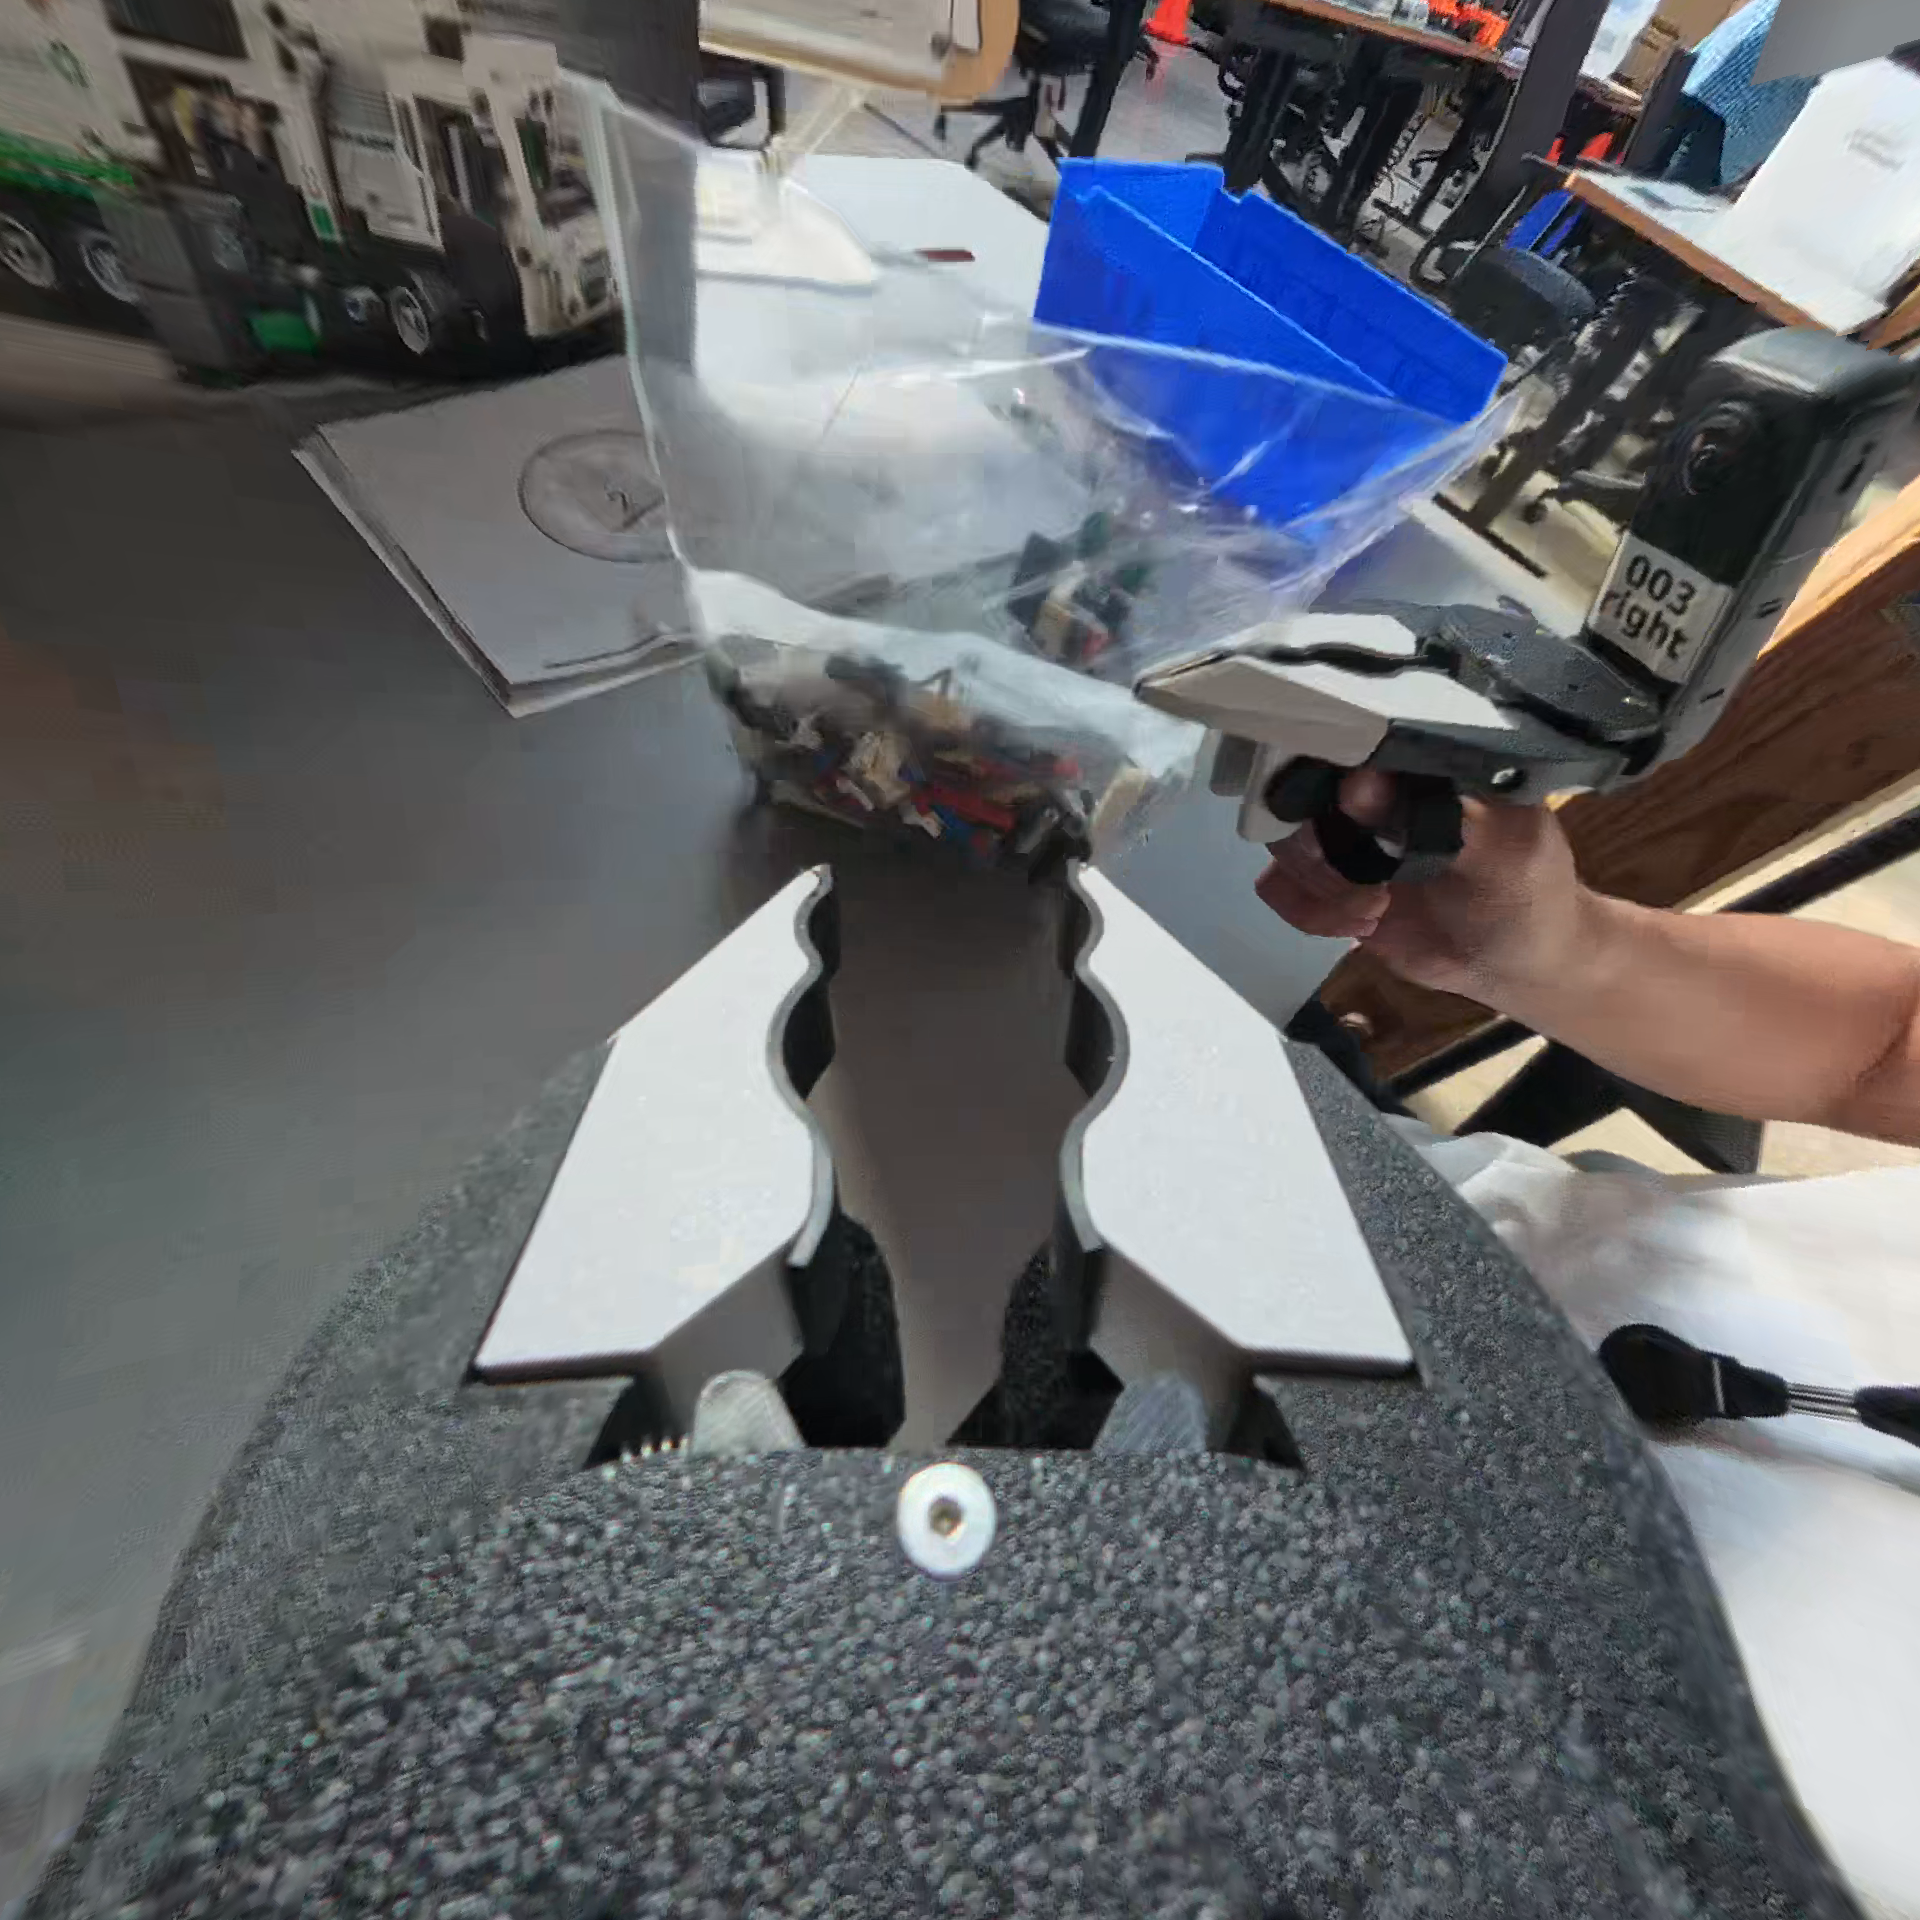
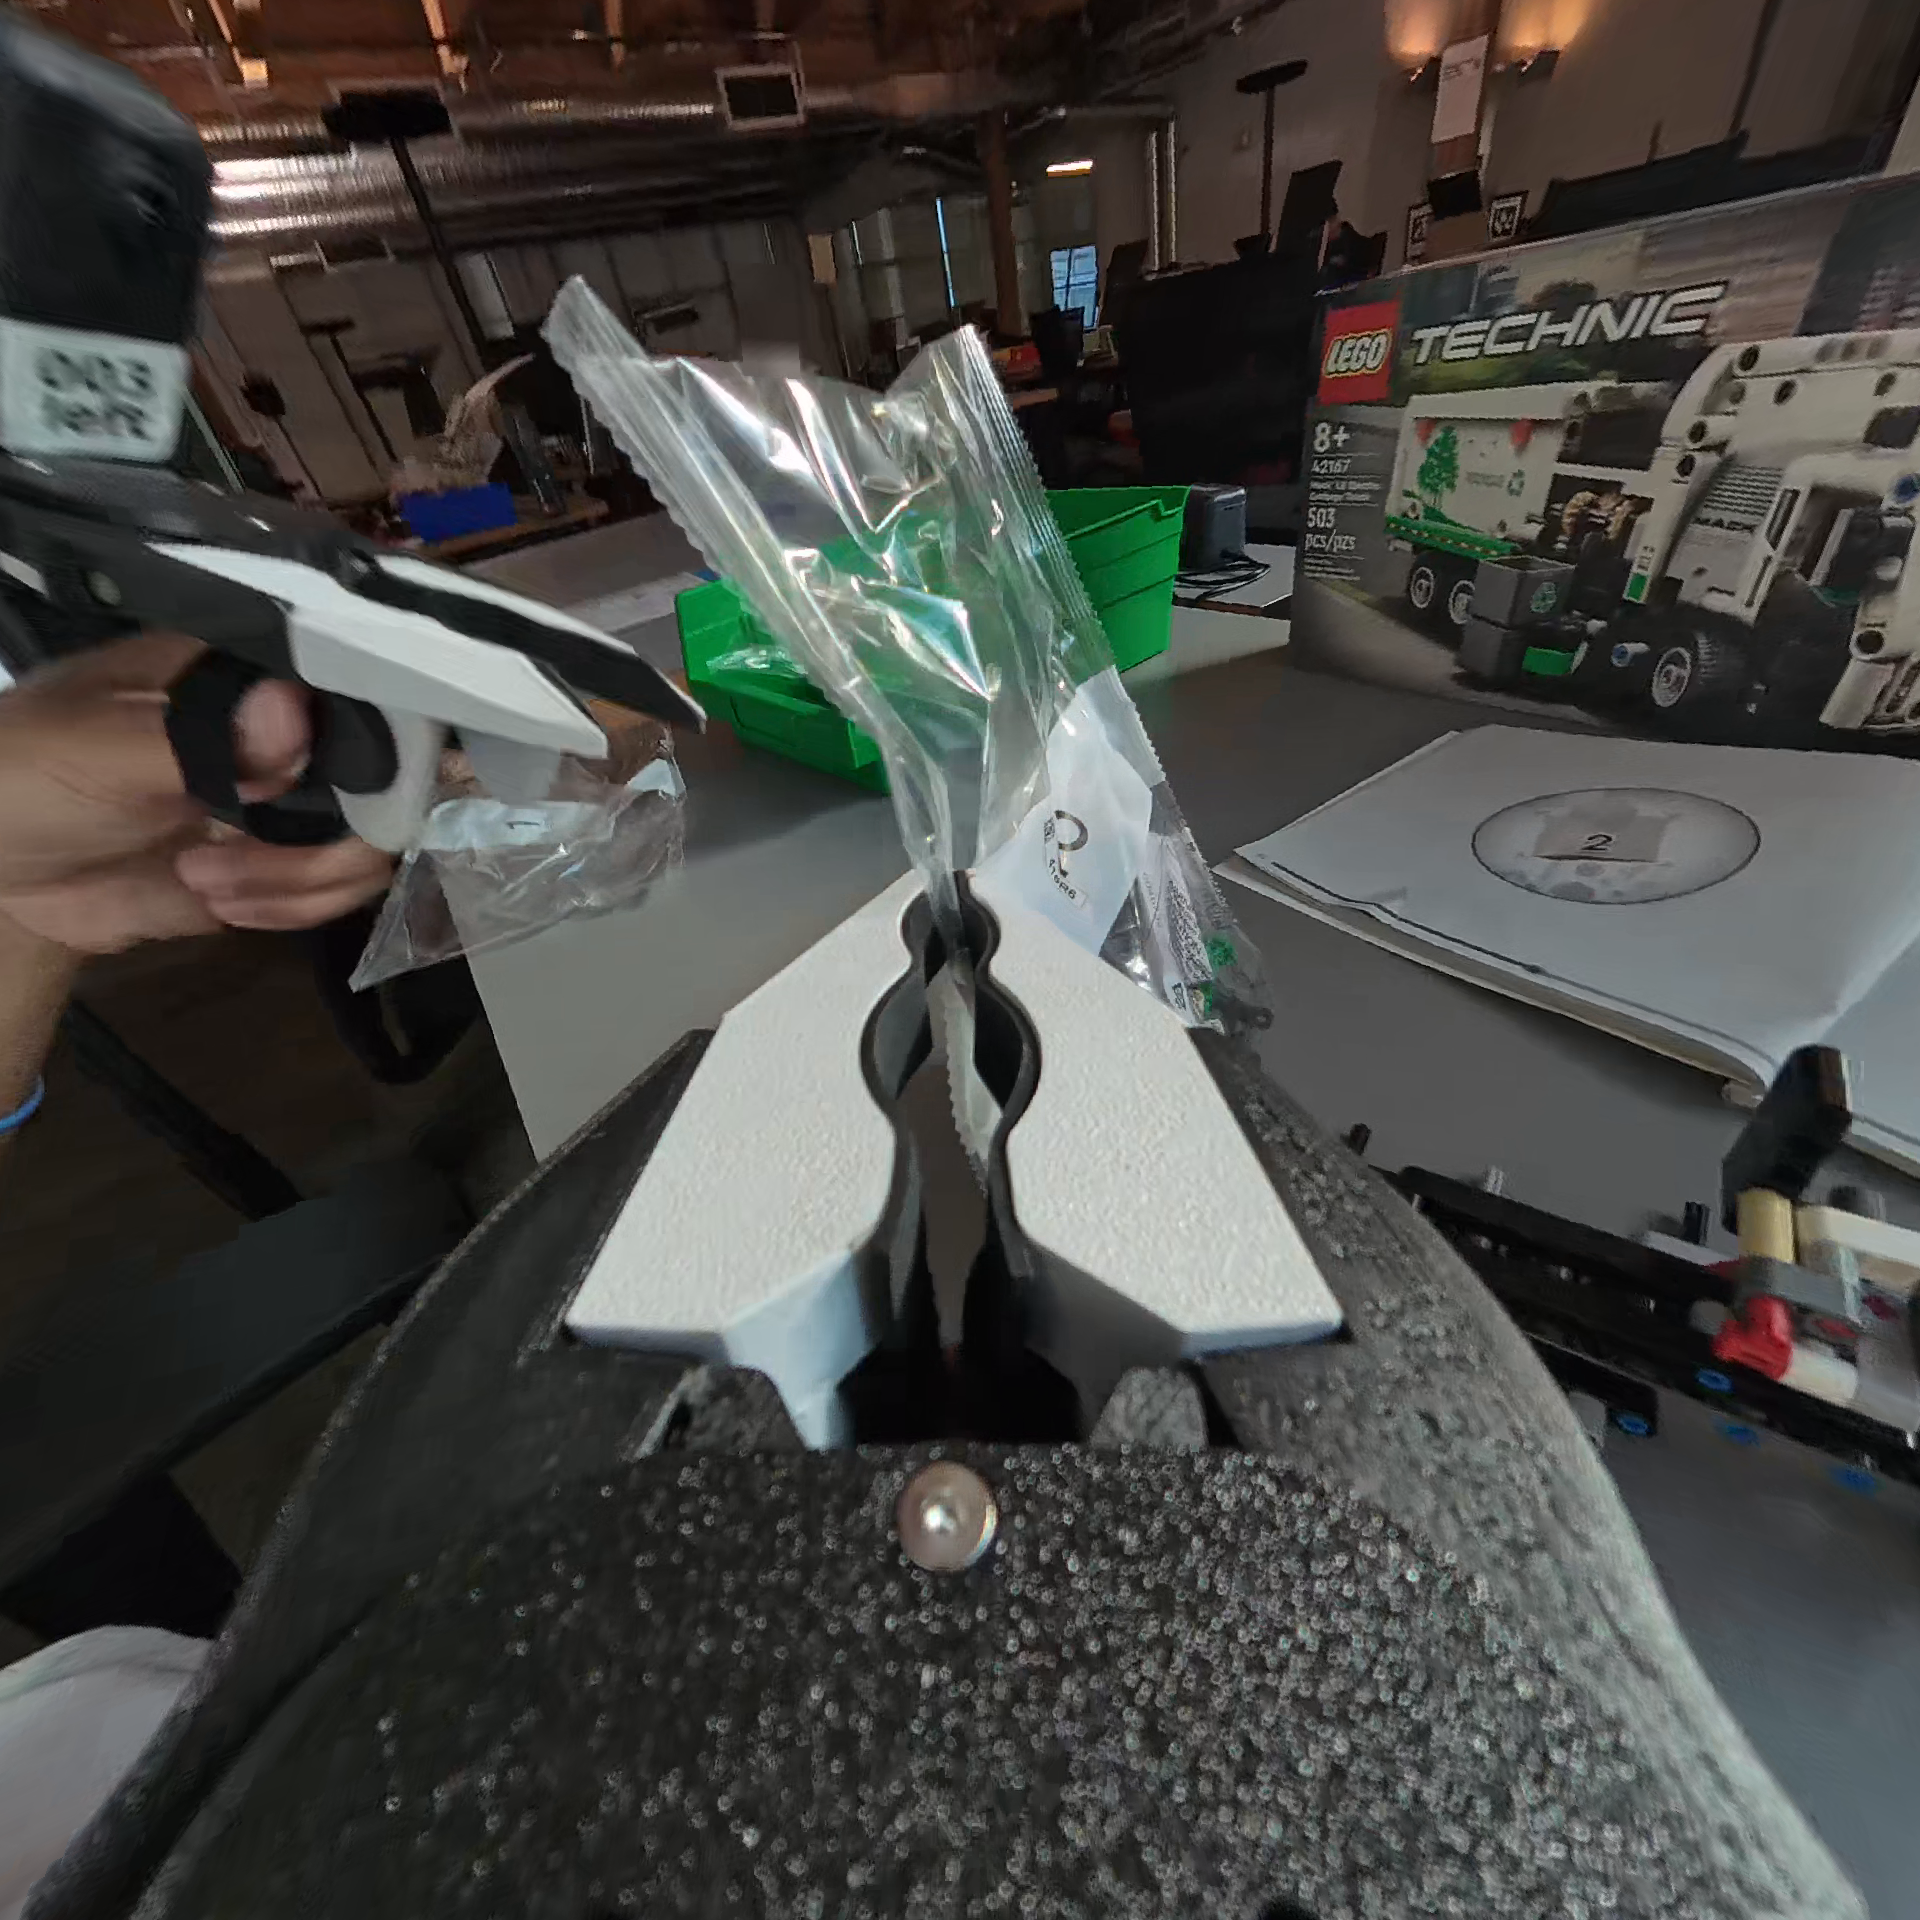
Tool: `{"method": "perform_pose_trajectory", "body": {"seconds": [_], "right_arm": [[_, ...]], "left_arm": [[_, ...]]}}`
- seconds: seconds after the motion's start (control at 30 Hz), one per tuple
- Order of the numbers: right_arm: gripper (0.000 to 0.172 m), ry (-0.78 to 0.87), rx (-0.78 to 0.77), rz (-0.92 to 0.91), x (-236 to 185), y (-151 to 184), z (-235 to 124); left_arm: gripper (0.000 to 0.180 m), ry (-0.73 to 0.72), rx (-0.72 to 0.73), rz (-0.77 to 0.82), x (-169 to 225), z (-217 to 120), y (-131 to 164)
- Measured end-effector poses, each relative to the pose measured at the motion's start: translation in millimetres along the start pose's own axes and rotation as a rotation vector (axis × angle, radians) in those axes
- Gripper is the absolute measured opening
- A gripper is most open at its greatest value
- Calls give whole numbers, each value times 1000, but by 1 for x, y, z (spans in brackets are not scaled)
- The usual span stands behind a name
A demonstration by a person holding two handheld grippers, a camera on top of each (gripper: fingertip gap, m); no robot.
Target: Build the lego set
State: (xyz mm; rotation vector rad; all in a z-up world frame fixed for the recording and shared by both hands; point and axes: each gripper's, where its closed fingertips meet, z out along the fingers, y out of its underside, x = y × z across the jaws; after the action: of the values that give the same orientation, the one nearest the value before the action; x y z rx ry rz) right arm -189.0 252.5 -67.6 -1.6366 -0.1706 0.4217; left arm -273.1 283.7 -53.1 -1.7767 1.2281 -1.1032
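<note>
Clear, crinkled plastic is what I have: my right gripper (image 2: 956,883) has its fingers clamped shut on the gathered film of a transparent bag (image 2: 883,582), whose loose upper part stands up above the fingertips while a printed corner droops to the right. The bag hangs over the grey tabletop (image 2: 1351,1039), toward the edge nearest me. My left gripper (image 1: 951,878) has its fingers spread apart with nothing between them, just short of the bag's bottom. By my reckoning the bag is being held up for handling with both grippers, and the left would need to find a firm bite on thin film rather than on the lumpy contents. The left wrist view alone shows the small coloured pieces (image 1: 914,769) heaped in the bag's bottom and a blue bin (image 1: 1299,343) behind; the right wrist view alone shows a green bin (image 2: 790,707), a second bag (image 2: 520,852), a booklet (image 2: 1558,914) and a toy box (image 2: 1610,468).
</note>
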Motion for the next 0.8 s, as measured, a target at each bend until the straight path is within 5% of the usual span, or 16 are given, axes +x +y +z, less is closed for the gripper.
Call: {"method": "perform_pose_trajectory", "body": {"seconds": [0.03, 0.17, 0.33, 0.43, 0.53, 0.8], "right_arm": [[0, -14, 12, 49, 4, -2, -5], [0, -40, 38, 190, 14, -4, -19], [0, -32, 52, 273, 20, -5, -34], [0, -55, 52, 319, 20, -5, -38], [1, -99, 47, 336, 18, -5, -42], [65, -569, -6, 239, -12, -39, -86]], "left_arm": [[41, 73, -36, -68, -1, 13, 9], [53, 249, -88, -170, -2, 62, 18], [59, 100, -27, 64, -26, 101, -7], [43, 119, -22, 148, -20, 111, -18], [1, 108, -64, 236, -18, 115, -16], [0, -15, -66, 722, -16, 77, -37]]}}
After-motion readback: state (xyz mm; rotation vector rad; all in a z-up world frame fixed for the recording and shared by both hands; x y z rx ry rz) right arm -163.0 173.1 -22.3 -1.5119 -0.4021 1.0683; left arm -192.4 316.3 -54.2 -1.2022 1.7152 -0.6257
